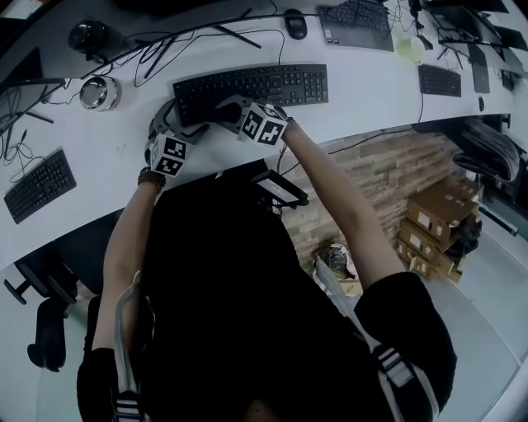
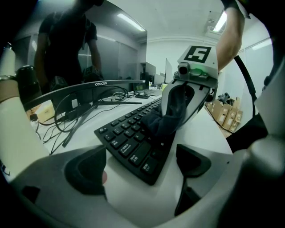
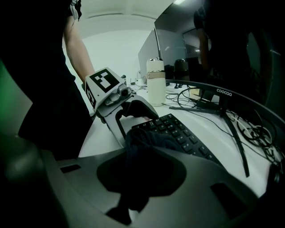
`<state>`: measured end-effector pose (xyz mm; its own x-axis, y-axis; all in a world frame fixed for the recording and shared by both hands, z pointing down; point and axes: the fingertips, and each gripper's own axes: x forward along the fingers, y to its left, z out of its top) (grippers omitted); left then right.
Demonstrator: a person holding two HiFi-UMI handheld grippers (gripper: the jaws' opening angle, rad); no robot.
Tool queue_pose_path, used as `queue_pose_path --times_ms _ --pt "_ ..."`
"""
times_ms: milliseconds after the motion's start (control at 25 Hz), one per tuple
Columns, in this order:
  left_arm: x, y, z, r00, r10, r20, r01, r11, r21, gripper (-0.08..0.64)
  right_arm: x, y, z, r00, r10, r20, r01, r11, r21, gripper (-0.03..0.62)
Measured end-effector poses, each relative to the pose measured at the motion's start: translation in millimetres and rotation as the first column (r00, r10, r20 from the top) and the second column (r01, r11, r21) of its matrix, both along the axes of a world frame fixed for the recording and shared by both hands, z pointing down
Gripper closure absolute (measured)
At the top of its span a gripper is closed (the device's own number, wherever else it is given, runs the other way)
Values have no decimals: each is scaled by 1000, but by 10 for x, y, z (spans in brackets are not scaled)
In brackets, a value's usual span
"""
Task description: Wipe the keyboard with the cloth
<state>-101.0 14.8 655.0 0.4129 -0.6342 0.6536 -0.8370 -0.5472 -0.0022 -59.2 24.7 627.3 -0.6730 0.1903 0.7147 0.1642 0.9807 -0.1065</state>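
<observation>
A black keyboard lies on the white desk. My right gripper is shut on a dark cloth and presses it onto the keys near the keyboard's left end. In the left gripper view the cloth hangs bunched below the right gripper onto the keys. My left gripper is open, and the keyboard's left end lies between its pads. In the head view the left gripper sits just left of the keyboard.
Other keyboards, a mouse and a metal cup share the desk. Cables trail behind the keyboard. A white bottle and a curved monitor stand are nearby. Cardboard boxes sit on the floor.
</observation>
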Motion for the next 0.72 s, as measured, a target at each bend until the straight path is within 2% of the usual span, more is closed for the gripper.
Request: queue_pose_path --times_ms 720 --pt "-14 -5 17 1000 -15 1 15 1000 -6 69 -82 24 26 999 -33 -40 31 998 -55 540"
